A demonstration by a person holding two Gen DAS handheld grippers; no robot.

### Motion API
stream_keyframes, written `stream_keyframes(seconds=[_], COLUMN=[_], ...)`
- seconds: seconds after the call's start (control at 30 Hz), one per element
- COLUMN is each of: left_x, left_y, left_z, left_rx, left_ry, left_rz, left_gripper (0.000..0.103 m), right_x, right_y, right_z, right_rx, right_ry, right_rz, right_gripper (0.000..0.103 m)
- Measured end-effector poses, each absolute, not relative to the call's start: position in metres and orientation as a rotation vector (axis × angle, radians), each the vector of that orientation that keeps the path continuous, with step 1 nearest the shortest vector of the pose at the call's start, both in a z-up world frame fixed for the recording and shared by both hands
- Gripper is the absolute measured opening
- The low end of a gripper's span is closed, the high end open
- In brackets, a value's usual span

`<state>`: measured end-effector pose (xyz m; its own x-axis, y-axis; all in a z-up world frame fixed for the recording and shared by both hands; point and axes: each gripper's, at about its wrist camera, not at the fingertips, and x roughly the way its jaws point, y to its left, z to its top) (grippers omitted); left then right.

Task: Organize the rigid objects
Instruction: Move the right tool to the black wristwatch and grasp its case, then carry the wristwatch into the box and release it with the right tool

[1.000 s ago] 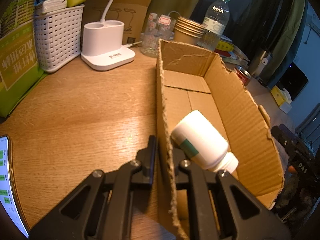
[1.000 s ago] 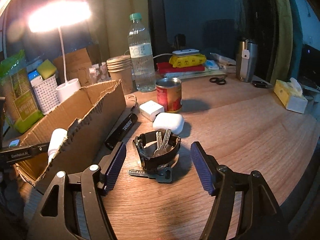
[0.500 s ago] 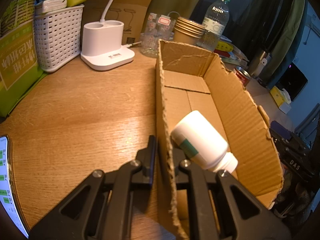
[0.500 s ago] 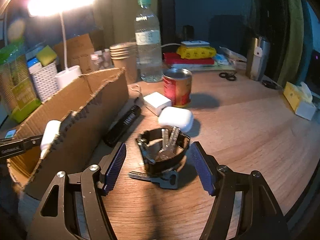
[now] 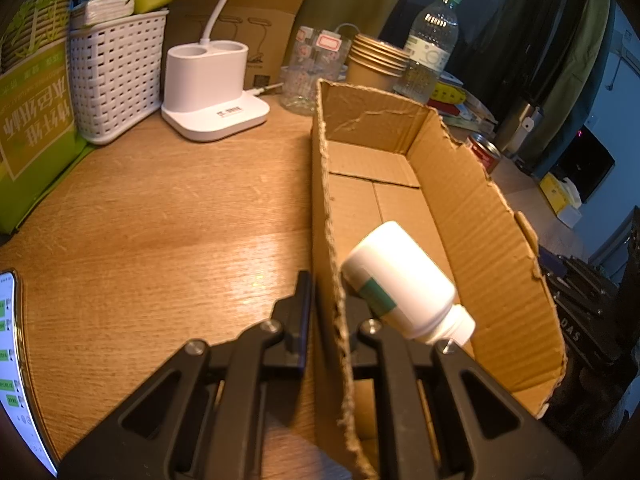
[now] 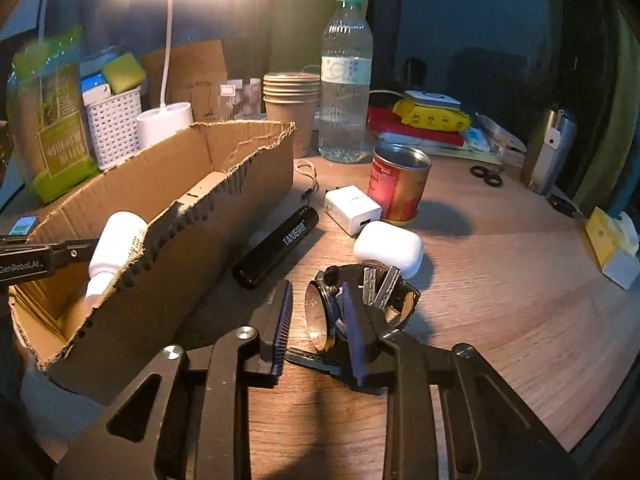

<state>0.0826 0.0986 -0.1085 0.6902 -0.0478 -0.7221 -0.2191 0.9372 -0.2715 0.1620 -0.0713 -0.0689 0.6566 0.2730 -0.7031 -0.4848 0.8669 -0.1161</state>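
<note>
A long open cardboard box (image 5: 472, 216) lies on the wooden table, also in the right wrist view (image 6: 168, 184). My left gripper (image 5: 326, 300) is shut on the box's near left wall. A white pill bottle (image 5: 404, 284) lies inside the box, seen too in the right wrist view (image 6: 114, 246). My right gripper (image 6: 316, 312) is shut on the face of a black wristwatch (image 6: 320, 314), whose band holds keys (image 6: 380, 286). A black flashlight (image 6: 276, 246), a white earbud case (image 6: 388, 248), a white charger (image 6: 352, 208) and a red can (image 6: 398, 186) lie beyond it.
A white lamp base (image 5: 212, 100), white basket (image 5: 116, 68), green packet (image 5: 28, 128), paper cups (image 5: 374, 62) and water bottle (image 6: 346, 76) stand at the back. A steel tumbler (image 6: 550, 152), scissors (image 6: 486, 174) and a tissue box (image 6: 614, 246) are at the right. A phone (image 5: 16, 360) lies at the left.
My right gripper has moved forward and down and closed from wide open onto the wristwatch. My left gripper has held still on the box wall.
</note>
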Motion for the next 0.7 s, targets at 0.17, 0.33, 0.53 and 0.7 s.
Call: stream_keyframes(seconds=[0.17, 0.33, 0.53, 0.7], left_x=[0.082, 0.083, 0.082, 0.082], left_y=[0.099, 0.099, 0.099, 0.099], left_z=[-0.109, -0.109, -0.109, -0.109], left_rx=[-0.353, -0.354, -0.353, -0.353], left_ry=[0.808, 0.808, 0.808, 0.808], left_rz=[0.098, 0.098, 0.098, 0.098], left_gripper=[0.009, 0.009, 0.009, 0.009], right_x=[0.165, 0.163, 0.159, 0.157], right_y=[-0.070, -0.070, -0.075, -0.083], right_z=[-0.073, -0.073, -0.065, -0.052], right_rx=[-0.320, -0.320, -0.304, -0.261], right_ry=[0.765, 0.760, 0.716, 0.682], right_rz=[0.437, 0.444, 0.432, 0.427], right_gripper=[0.019, 0.012, 0.011, 0.011])
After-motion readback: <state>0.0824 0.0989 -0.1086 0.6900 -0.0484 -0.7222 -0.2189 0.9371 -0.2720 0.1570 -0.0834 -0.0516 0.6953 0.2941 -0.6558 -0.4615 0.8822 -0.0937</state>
